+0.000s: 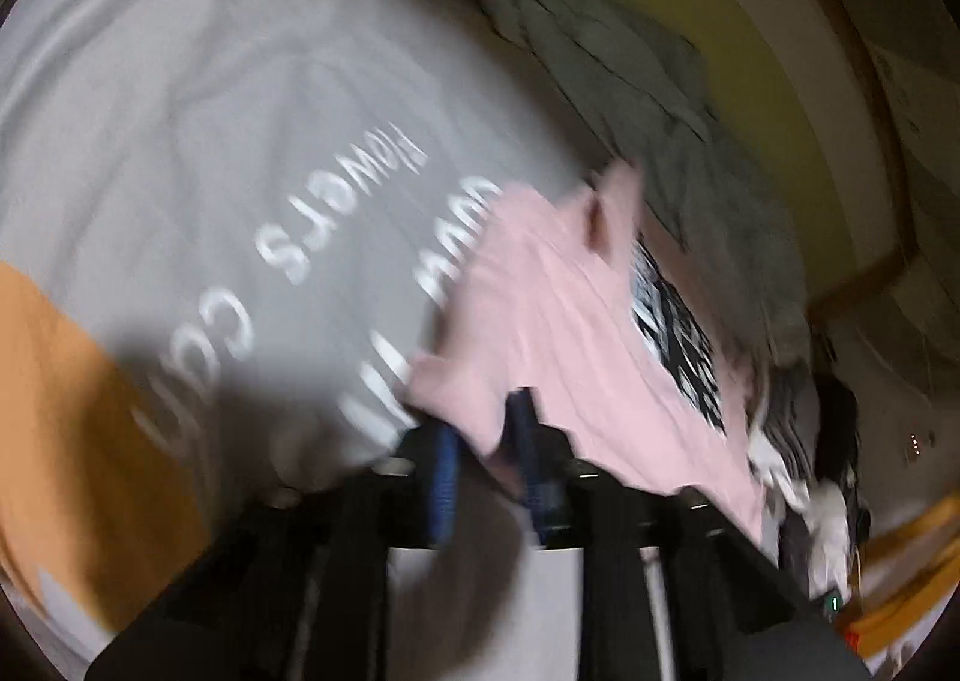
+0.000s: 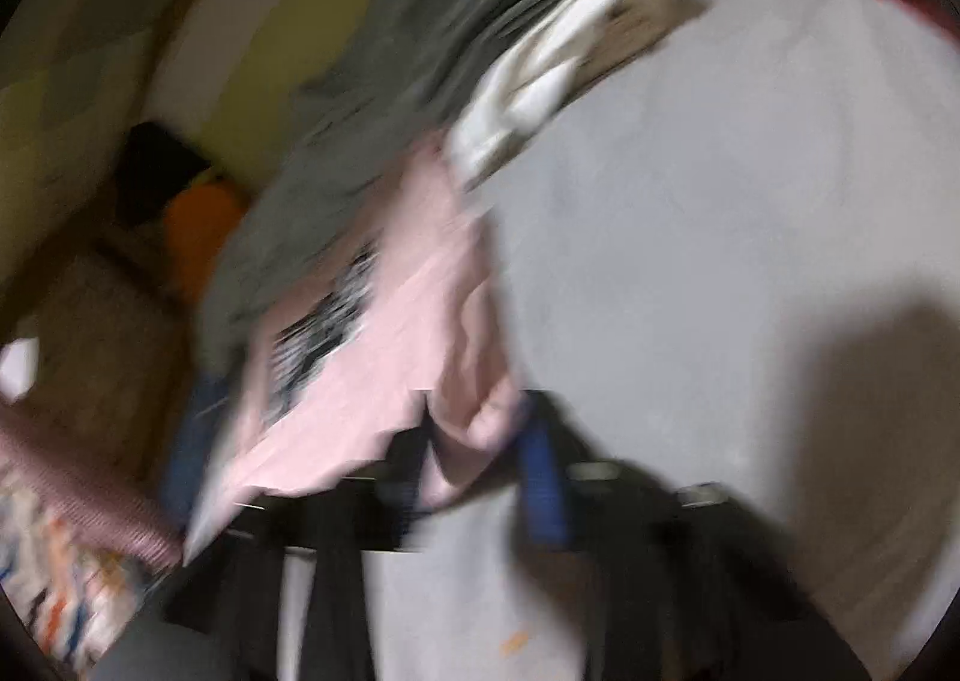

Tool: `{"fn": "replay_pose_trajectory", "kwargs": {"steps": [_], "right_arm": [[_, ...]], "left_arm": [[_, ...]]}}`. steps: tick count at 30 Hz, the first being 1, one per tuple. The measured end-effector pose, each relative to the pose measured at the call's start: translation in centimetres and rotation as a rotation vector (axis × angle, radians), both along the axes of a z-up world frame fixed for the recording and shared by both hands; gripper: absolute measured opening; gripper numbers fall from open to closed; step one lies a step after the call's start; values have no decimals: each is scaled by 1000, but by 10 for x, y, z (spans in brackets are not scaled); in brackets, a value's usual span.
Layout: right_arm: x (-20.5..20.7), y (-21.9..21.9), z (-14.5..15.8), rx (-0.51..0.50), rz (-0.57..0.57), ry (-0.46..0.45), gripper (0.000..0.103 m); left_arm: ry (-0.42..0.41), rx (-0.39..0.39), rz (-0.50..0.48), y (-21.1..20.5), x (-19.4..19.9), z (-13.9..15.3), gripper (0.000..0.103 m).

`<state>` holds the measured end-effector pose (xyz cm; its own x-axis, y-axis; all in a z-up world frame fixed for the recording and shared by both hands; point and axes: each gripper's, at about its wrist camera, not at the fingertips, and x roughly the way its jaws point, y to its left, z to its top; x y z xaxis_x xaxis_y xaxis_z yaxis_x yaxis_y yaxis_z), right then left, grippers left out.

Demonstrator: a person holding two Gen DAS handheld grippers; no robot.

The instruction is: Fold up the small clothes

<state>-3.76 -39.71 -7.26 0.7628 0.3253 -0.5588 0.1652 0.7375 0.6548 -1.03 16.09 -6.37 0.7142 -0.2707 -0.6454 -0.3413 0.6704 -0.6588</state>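
The left claw (image 1: 486, 459) points forward and downward, its two blue-padded fingers (image 1: 444, 495) drawn close together and pinching a fold of pink cloth (image 1: 540, 309). The right claw (image 2: 474, 465) is angled downward too, its blue-padded fingers (image 2: 543, 495) closed on a bunched edge of the same cloth. Both views are motion-blurred.
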Motion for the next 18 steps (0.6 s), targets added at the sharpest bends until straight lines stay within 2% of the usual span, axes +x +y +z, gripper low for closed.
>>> {"fn": "replay_pose_trajectory", "kwargs": {"steps": [2, 3, 5, 7, 8, 9, 10, 11, 12, 14, 16, 18], "right_arm": [[-5, -2, -4, 41, -10, -10, 6], [-9, -1, -2, 27, -15, -13, 6], [-19, -2, 7, 5, -47, -40, 5], [-40, -3, 25, -32, -123, -92, 5], [-53, -1, 36, -81, -155, -130, 4], [-70, 0, 47, -173, -221, -170, 0], [-92, -1, 57, -274, -299, -211, 0], [-102, -6, 60, -289, -330, -211, 0], [-110, -16, 57, -262, -351, -189, 0], [-103, -29, 37, -111, -236, -149, 0], [-85, -25, 23, 19, -123, -102, 0], [-80, -10, 28, -4, -63, -136, 0]], "left_arm": [[-21, -33, 6, 3, -1, -6, 2], [-39, -46, 15, 4, -7, -4, 2], [-134, -24, 21, 0, -25, 14, 2], [-198, 100, -13, -13, -42, 42, 2], [-203, 163, -5, -18, -52, 51, 2], [-203, 216, 17, -21, -63, 56, 2], [-193, 240, 26, -20, -68, 55, 2], [-170, 246, 28, -19, -72, 49, 2], [-135, 231, 17, -17, -71, 40, 2], [-56, 192, 10, -15, -66, 18, 2], [-40, 139, 32, -10, -63, 5, 2], [-54, 142, 44, -10, -61, 8, 3]]}}
